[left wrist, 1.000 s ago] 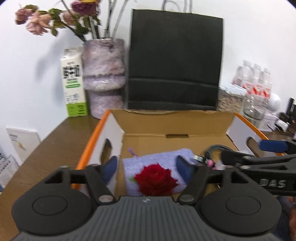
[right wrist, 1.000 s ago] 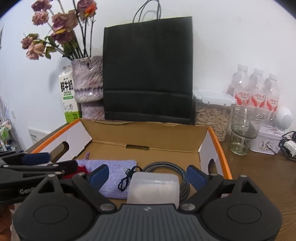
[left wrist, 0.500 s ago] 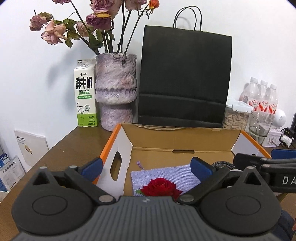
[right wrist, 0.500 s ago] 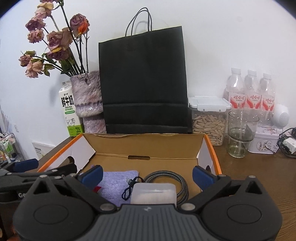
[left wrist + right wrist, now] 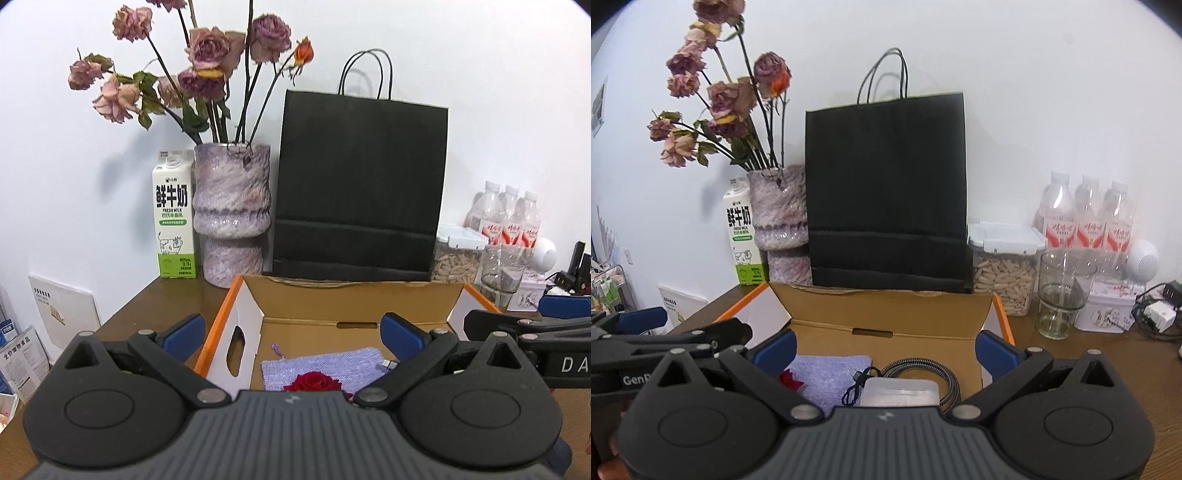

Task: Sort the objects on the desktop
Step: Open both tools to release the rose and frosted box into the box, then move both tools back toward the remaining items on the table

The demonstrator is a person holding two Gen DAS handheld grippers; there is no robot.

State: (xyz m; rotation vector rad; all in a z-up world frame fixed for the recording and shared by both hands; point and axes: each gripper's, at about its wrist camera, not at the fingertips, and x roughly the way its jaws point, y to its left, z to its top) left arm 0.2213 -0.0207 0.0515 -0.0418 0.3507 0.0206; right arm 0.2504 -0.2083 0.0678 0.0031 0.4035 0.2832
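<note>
Left wrist: left gripper (image 5: 291, 334) jaws wide apart, empty; red rose (image 5: 317, 381) on lavender pouch (image 5: 325, 365) just ahead, inside cardboard box (image 5: 354, 301). Right wrist: right gripper (image 5: 885, 349) spread, empty; translucent case (image 5: 900, 391), probably plastic, directly ahead.

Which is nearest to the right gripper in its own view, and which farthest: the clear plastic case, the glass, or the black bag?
From the right gripper:
1. Clear plastic case, in the box just below the fingers.
2. Glass, on the desk to the right, outside the box.
3. Black bag, upright against the wall behind the box.
</note>
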